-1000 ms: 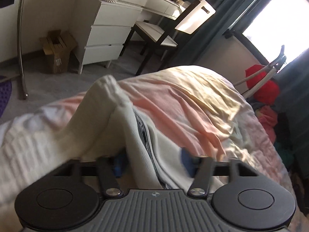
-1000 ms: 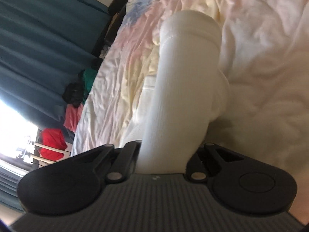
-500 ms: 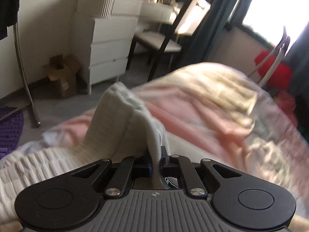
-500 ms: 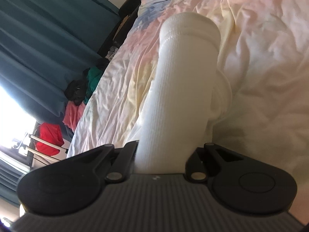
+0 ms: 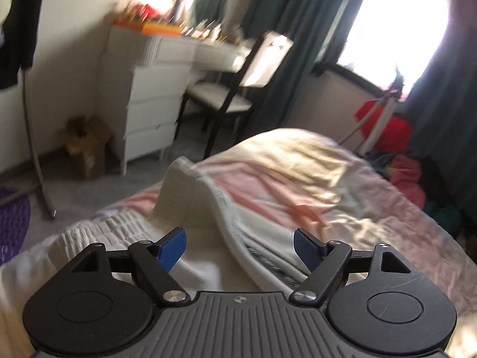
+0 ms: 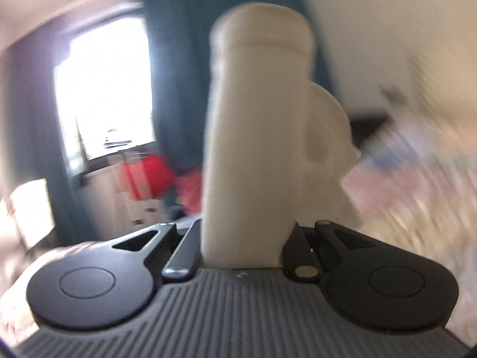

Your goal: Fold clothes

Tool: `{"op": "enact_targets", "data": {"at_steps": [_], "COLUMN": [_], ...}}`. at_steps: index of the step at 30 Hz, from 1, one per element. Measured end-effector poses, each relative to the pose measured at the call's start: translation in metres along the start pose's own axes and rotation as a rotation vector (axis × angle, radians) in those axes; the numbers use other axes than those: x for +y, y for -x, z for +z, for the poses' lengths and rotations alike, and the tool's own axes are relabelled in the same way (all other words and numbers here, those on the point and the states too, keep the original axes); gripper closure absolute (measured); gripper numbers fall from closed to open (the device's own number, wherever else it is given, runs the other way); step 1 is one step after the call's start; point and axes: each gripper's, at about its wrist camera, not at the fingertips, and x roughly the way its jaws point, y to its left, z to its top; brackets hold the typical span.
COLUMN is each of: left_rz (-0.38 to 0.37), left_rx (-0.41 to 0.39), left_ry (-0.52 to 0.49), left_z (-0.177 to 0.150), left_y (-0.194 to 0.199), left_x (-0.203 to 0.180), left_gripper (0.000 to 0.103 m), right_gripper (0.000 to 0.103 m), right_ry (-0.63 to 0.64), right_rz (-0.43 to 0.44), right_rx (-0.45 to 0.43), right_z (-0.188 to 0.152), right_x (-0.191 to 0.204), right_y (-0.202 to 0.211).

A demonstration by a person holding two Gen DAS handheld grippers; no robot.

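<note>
A cream knitted zip garment (image 5: pixel 202 208) lies rumpled on the bed (image 5: pixel 298 164), one fold peaked up just ahead of my left gripper (image 5: pixel 240 246). The left gripper is open, its blue pads apart, with the zipper edge lying between and below them. My right gripper (image 6: pixel 241 238) is shut on the garment's ribbed sleeve (image 6: pixel 256 125), which sticks up out of the jaws with the cuff at the top. The right wrist view is heavily blurred.
A white dresser (image 5: pixel 149 104) and a dark-framed chair (image 5: pixel 238 89) stand beyond the bed's foot, with a cardboard box (image 5: pixel 86 146) on the floor. Red and pink clothes (image 5: pixel 387 131) are heaped by the window and teal curtains. A metal rack pole (image 5: pixel 32 146) stands at the left.
My left gripper shut on the garment's edge half a second ago and has now opened and let it go. My right gripper has swung upward with the sleeve, from facing the bed to facing the window.
</note>
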Motion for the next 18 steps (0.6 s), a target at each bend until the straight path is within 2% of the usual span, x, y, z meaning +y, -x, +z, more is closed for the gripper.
{"op": "enact_targets", "data": {"at_steps": [3, 6, 8, 11, 13, 16, 18], "left_rz": [-0.086, -0.275, -0.432, -0.575, -0.56, -0.496, -0.531], "left_rx": [-0.062, -0.025, 0.063, 0.226, 0.271, 0.311, 0.349], "left_ry": [-0.09, -0.066, 0.008, 0.049, 0.052, 0.047, 0.086], "left_z": [-0.012, -0.025, -0.032, -0.043, -0.05, -0.06, -0.064], "left_y": [0.021, 0.025, 0.015, -0.011, -0.023, -0.038, -0.047], "left_x": [-0.025, -0.038, -0.039, -0.046, -0.05, -0.054, -0.052], "left_gripper": [0.018, 0.017, 0.017, 0.018, 0.018, 0.019, 0.019], "right_gripper": [0.091, 0.09, 0.09, 0.09, 0.09, 0.09, 0.09], "right_ry": [0.174, 0.358, 0.511, 0.734, 0.822, 0.775, 0.747], "right_rz": [0.201, 0.401, 0.513, 0.641, 0.635, 0.648, 0.652], "right_rx": [-0.047, 0.018, 0.087, 0.239, 0.21, 0.224, 0.232], "right_z": [-0.022, -0.07, -0.111, -0.175, -0.195, -0.183, -0.178], "right_x": [0.072, 0.136, 0.17, 0.201, 0.205, 0.202, 0.202], "right_y": [0.035, 0.061, 0.072, 0.081, 0.087, 0.082, 0.082]}}
